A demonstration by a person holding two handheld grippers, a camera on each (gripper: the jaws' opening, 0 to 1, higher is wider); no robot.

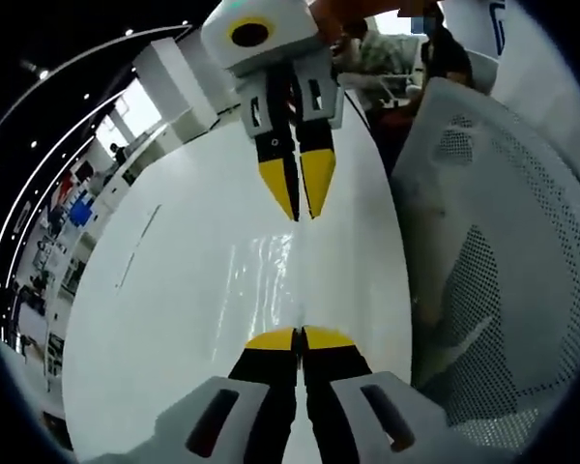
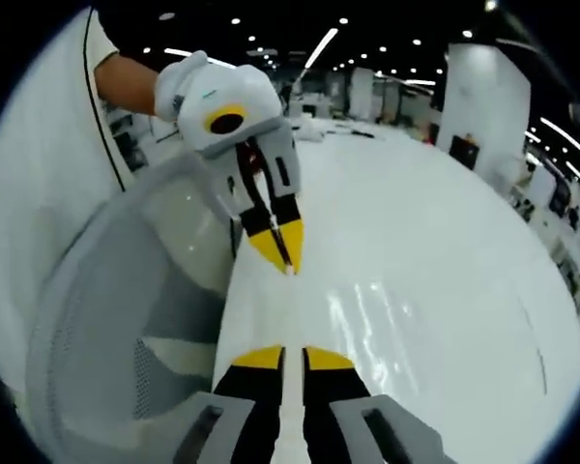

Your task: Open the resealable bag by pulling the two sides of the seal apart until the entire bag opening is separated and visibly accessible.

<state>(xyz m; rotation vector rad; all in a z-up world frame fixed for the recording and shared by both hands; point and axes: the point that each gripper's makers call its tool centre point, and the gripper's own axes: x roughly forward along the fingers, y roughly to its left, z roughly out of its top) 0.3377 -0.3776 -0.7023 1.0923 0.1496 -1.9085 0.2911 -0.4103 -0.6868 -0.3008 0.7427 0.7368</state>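
The clear resealable bag (image 1: 271,290) lies flat on the white table (image 1: 164,319), stretched between the two hand-held grippers. Its long axis runs from one hand-held gripper to the other, and it shows mostly as glossy streaks on the tabletop. In the right gripper view the bag (image 2: 372,309) is fainter, a patch of shine to the right of the line between the jaws.

The left hand-held gripper (image 1: 299,337) has its yellow-tipped jaws pressed nearly together on the near edge of the bag. Across from it, the right hand-held gripper (image 1: 298,215) points back toward the camera, its jaws narrow and pinched at the far edge of the bag.

The right gripper view shows the right hand-held gripper (image 2: 293,358) with a thin gap between its jaws, and the left hand-held gripper (image 2: 290,266) with tips together, held by a person's hand (image 2: 179,82).

A white mesh chair (image 1: 503,251) stands beside the table; the right gripper view also shows this chair (image 2: 126,319) and the person's white shirt (image 2: 39,193).
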